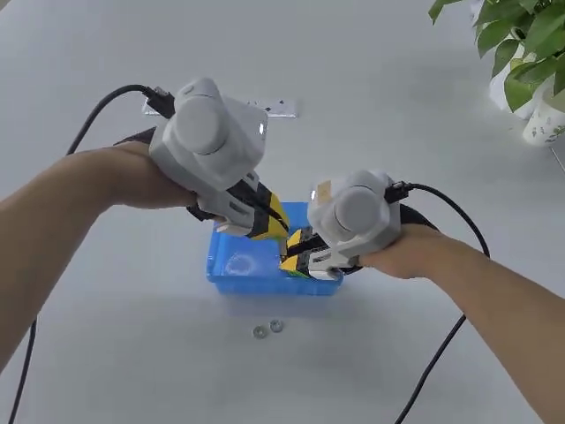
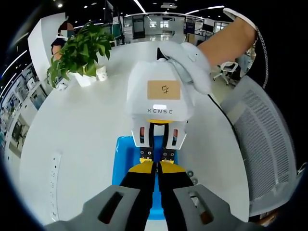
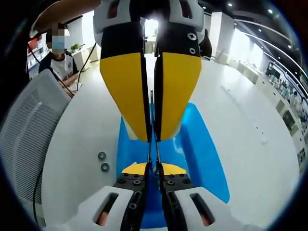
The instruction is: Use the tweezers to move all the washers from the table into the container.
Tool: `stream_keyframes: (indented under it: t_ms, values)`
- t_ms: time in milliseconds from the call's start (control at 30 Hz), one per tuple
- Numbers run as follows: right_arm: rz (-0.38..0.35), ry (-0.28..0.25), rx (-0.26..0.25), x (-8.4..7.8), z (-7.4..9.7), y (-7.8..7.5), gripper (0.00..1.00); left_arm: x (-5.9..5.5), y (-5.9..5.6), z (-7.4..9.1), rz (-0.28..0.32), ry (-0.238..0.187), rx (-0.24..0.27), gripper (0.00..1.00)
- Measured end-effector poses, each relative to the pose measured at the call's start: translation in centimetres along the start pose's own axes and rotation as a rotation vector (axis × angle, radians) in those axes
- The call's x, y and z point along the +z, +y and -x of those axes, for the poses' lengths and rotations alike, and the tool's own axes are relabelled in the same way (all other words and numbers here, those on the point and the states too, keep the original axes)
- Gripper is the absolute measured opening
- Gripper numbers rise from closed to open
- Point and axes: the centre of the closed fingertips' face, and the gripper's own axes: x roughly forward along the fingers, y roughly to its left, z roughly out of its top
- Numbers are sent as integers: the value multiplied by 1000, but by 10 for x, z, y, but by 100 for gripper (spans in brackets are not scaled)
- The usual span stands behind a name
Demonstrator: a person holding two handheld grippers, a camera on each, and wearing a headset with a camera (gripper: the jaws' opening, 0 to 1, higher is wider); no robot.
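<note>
Washers (image 1: 259, 332), two, lie on the table (image 1: 397, 106) just beside the blue container (image 1: 265, 281). Above it, left gripper (image 1: 277, 223) and right gripper (image 1: 293, 256) meet tip to tip, each pair of jaws pinching the tweezers (image 3: 155, 147).

Bright, even light; fisheye-warped edges

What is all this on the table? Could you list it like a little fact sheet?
Container: blue container, on the white table
Washers: two washers on the table beside the container, outside it
Left gripper: jaws nearly together, over the container
Right gripper: jaws shut on a thin strip, likely the tweezers
Background: potted plant
</note>
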Motion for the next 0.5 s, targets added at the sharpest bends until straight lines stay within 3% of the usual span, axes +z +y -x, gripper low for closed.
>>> stream_keyframes:
  t_ms: [500]
  values:
    - [1,6,5,-2,-1,0,11,-1,0,-2,0,4,-4,6]
